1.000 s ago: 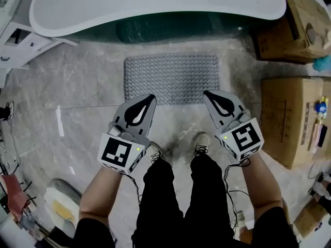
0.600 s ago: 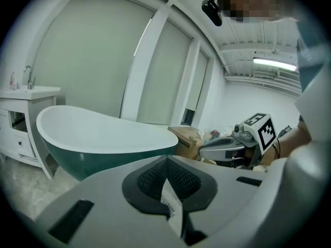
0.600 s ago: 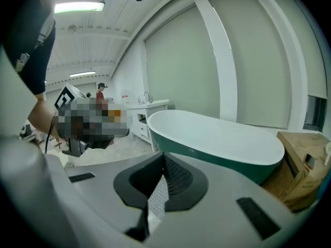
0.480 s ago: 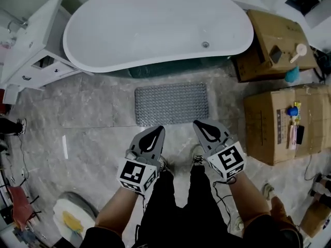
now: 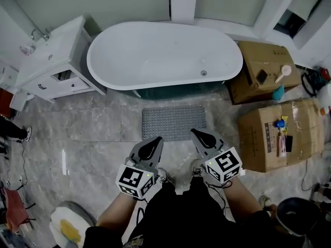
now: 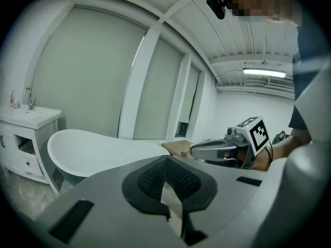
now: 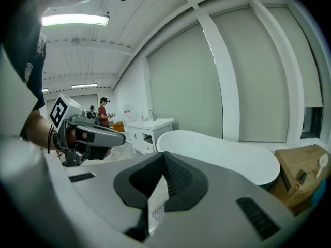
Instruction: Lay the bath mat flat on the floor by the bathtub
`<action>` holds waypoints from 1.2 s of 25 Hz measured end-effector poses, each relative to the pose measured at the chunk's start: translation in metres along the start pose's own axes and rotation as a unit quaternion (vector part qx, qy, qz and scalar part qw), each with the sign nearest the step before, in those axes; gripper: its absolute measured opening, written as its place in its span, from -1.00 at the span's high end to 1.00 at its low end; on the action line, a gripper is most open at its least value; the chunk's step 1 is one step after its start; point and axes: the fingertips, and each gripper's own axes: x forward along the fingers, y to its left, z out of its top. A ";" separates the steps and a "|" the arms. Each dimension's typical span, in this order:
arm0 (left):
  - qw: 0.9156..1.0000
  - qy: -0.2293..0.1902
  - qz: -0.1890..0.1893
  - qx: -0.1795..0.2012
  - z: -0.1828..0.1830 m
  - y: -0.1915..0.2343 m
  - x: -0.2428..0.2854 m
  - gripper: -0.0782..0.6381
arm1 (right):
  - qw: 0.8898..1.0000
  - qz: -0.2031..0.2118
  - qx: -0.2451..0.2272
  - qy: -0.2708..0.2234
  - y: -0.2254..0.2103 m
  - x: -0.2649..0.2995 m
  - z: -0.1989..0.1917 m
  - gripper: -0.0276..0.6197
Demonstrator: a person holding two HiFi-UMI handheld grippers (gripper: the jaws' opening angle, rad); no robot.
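Bath mat (image 5: pixel 174 123), grey and textured, lies flat on the marble floor (image 5: pixel 103 133), spread out with its long edge parallel to the white bathtub (image 5: pixel 164 56) and just beside the tub's near side. Left hand-held gripper (image 5: pixel 153 144) is clenched and empty; its own view shows the dark pads meeting at the tip with nothing between them. Right hand-held gripper (image 5: pixel 199 136) is likewise clenched and empty. Both are held up in front of the person, tips pointing toward the mat, apart from it and from each other. Person's shoes (image 5: pixel 164 177) stand on the floor short of the mat's near edge. White vanity cabinet (image 5: pixel 57 68) sits left of the tub. Two cardboard boxes are on the right, one (image 5: pixel 261 71) by the tub's end and the nearer one (image 5: pixel 269 136) carrying a few small bottles and items on top.
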 end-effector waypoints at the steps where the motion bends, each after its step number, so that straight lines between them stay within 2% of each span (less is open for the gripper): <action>1: 1.000 -0.003 0.001 -0.003 0.003 -0.001 -0.008 0.74 | 1.000 -0.003 0.000 -0.006 0.004 -0.005 0.007 0.86; 7: 1.000 -0.018 -0.017 -0.018 0.009 -0.005 -0.051 0.74 | 0.999 -0.035 -0.004 -0.022 0.028 -0.033 0.031 0.86; 16: 0.998 -0.008 -0.066 -0.018 -0.008 -0.008 -0.080 0.74 | 0.997 -0.071 0.016 -0.019 0.070 -0.051 0.020 0.86; 19: 0.996 -0.006 -0.088 -0.029 -0.010 -0.018 -0.088 0.74 | 0.997 -0.075 0.019 -0.020 0.082 -0.061 0.019 0.86; 23: 0.995 -0.003 -0.098 -0.033 -0.011 -0.030 -0.095 0.74 | 0.997 -0.076 0.017 -0.021 0.093 -0.074 0.020 0.86; 30: 0.995 0.002 -0.102 -0.011 -0.019 -0.084 -0.102 0.74 | 0.997 -0.070 0.009 -0.038 0.101 -0.122 0.013 0.86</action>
